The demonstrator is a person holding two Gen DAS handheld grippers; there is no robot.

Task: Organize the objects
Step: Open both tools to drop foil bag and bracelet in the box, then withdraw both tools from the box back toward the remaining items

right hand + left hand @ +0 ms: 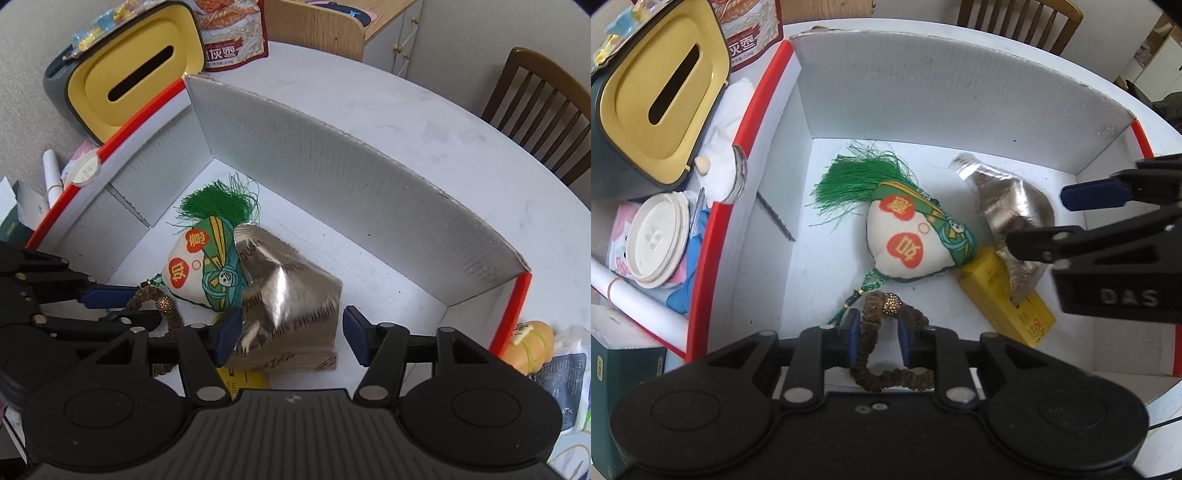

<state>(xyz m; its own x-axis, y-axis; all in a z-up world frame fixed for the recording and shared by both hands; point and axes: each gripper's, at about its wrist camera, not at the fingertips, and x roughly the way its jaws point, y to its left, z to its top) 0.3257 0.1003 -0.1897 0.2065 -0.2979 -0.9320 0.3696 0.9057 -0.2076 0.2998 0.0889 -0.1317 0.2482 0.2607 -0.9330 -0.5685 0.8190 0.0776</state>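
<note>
Items in the box, white walls with a red rim:

- Bracelet, brown beads with one glittering bead. It sits between the pads of our left tool, which are drawn in against it on both sides. We judge it gripped, low over the box floor and not yet let go.
- Cloth sachet with a green tassel, just ahead of the left tool, lying on the box floor.
- Silver foil packet, directly ahead of our right tool, resting partly on a yellow carton. The right tool's pads stand wide apart on either side of the packet's near end and hold nothing.

Outside the box, to the left of both tools: a yellow-lidded tissue holder and a snack bag on the surface.

Progress: three items placed, the bracelet arriving as a fourth. We cannot tell which outside items remain to be packed.
</note>
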